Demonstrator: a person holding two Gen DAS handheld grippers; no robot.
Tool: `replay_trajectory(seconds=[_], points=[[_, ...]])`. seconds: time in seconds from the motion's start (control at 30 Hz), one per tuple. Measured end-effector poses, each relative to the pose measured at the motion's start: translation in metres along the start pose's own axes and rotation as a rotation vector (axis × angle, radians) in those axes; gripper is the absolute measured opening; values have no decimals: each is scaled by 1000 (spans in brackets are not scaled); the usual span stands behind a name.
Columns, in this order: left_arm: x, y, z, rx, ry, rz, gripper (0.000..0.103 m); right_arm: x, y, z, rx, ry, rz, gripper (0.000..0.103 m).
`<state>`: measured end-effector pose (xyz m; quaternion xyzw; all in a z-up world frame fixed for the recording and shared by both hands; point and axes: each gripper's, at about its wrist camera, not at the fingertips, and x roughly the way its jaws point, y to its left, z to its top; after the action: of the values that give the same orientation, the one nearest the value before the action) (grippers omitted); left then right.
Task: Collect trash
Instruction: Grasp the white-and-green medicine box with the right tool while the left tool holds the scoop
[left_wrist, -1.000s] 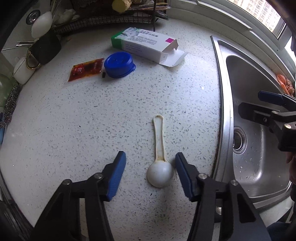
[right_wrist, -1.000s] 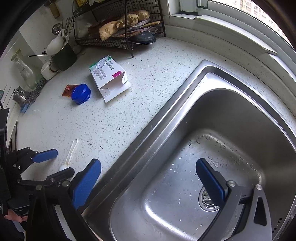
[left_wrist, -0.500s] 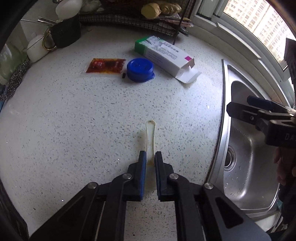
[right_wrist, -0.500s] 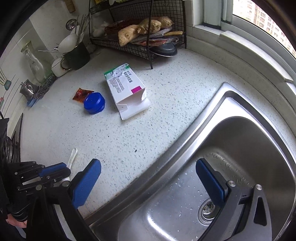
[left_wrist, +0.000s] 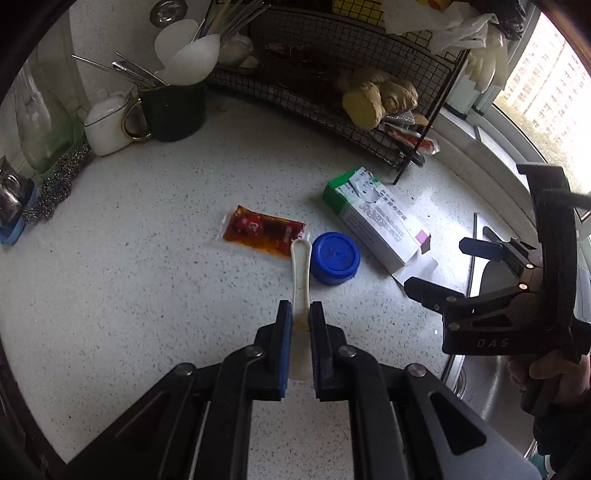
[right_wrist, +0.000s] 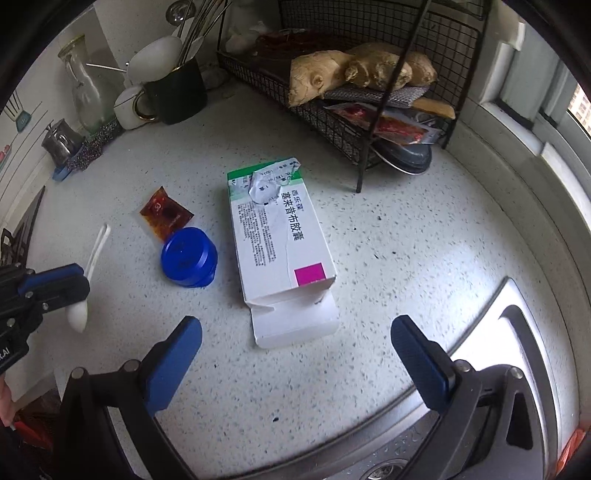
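My left gripper (left_wrist: 300, 314) has its fingers pinched narrow on the white plastic scoop (left_wrist: 300, 273), gripping the handle just above the bowl, and the scoop hangs clear of the table (left_wrist: 147, 295) with its loop end pointing far toward the red sauce packet (left_wrist: 264, 232) and the blue lid (left_wrist: 335, 257). The gripper tilts steeply down. My right gripper (right_wrist: 295, 334) stands wide, fingers empty, hovering over the near flap of the opened white-and-green medicine box (right_wrist: 277, 240) (which lies flat on the table, just right of the lid). A hand (left_wrist: 550, 376) grips its handle at the right, over the sink (right_wrist: 517, 332) edge.
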<state>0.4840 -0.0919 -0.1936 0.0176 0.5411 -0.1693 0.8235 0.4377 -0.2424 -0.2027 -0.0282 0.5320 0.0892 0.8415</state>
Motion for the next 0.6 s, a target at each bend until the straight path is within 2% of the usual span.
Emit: replay_trajectory(seconds=[0.23,0.3,0.33,0.4,0.43,0.6], points=[[26,11,8,-18,24,32,8,28,10,17,-64,6,18,102],[31,13,9,-19,31,40,8,34,11,21,-68,2,17,94],[33,14,9,-16,32,41,8,36,11,22,-69,6,25,81],[37,13,9,-5,34,46,8,39,13,24,-77,-3,25,69],[38,13,9,-3,37,47,8,40,17,25,-92,-11,22,59],[34,13,4,-14,38,38,8,35,28,15,-110,-7,38,58]])
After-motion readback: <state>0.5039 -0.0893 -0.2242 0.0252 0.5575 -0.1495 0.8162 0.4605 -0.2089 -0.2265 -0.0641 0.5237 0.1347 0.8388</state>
